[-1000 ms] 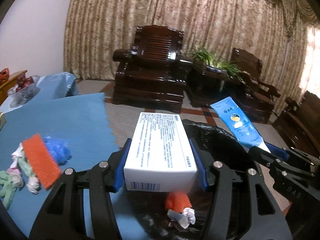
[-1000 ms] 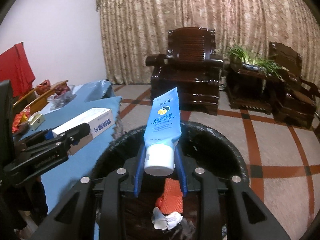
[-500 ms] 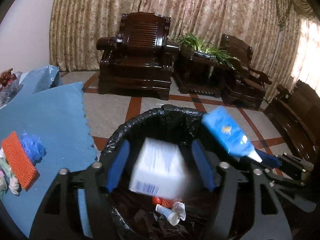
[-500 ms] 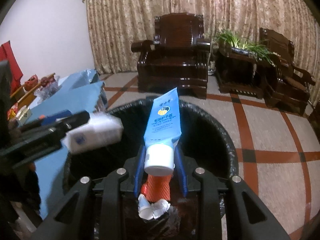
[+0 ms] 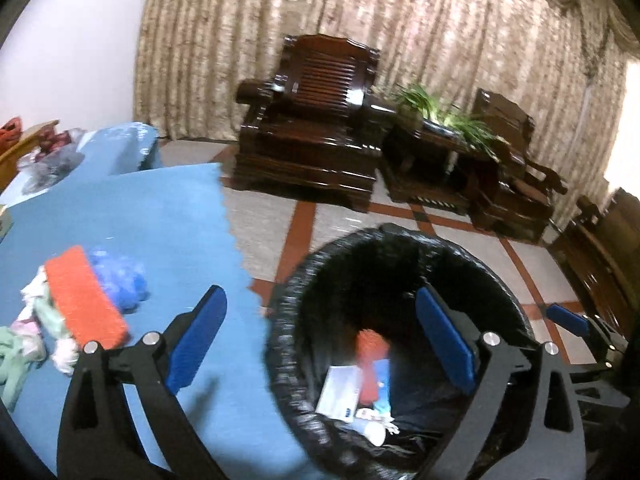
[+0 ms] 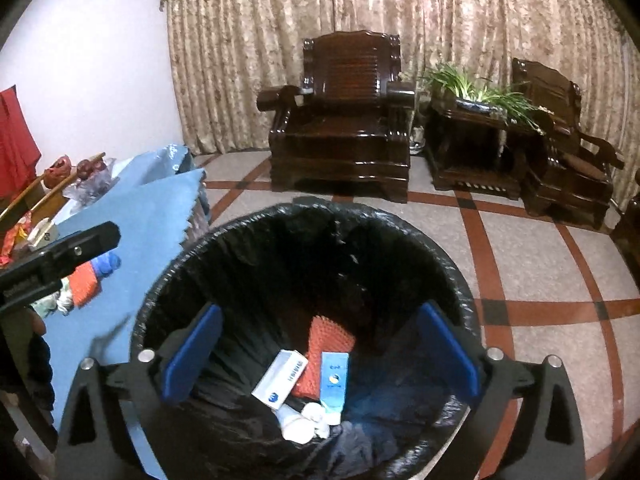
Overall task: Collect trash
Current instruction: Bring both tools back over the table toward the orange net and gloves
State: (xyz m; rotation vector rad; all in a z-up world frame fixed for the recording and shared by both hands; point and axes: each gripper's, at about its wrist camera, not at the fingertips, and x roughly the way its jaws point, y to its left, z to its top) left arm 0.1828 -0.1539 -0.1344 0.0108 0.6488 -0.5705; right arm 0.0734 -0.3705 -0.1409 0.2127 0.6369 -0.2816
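Note:
A bin lined with a black bag [image 5: 400, 232] [image 6: 320, 210] stands beside the blue-covered table [image 5: 160, 224]. At its bottom lie a white box [image 6: 280, 378] [image 5: 338, 394], a blue tube [image 6: 334, 380] and an orange net piece [image 6: 328, 340]. My left gripper [image 5: 322, 342] hangs over the bin's left rim, jaws opening, nothing between them. My right gripper [image 6: 320, 352] is above the bin, jaws opening and empty. On the table remain an orange net piece [image 5: 84, 296], a blue net ball [image 5: 120, 276] and crumpled scraps [image 5: 24, 340].
Dark wooden armchairs [image 6: 340, 120] [image 5: 312, 136] and a plant stand [image 6: 472, 136] stand by the curtain across the tiled floor. Bags and small items [image 6: 80, 176] sit at the table's far end. The table's zigzag cloth edge [image 5: 236, 240] runs close to the bin.
Both grippers opened wide. The white box dropped from the left one and the blue tube from the right one into the bin. The left view has swung left toward the table.

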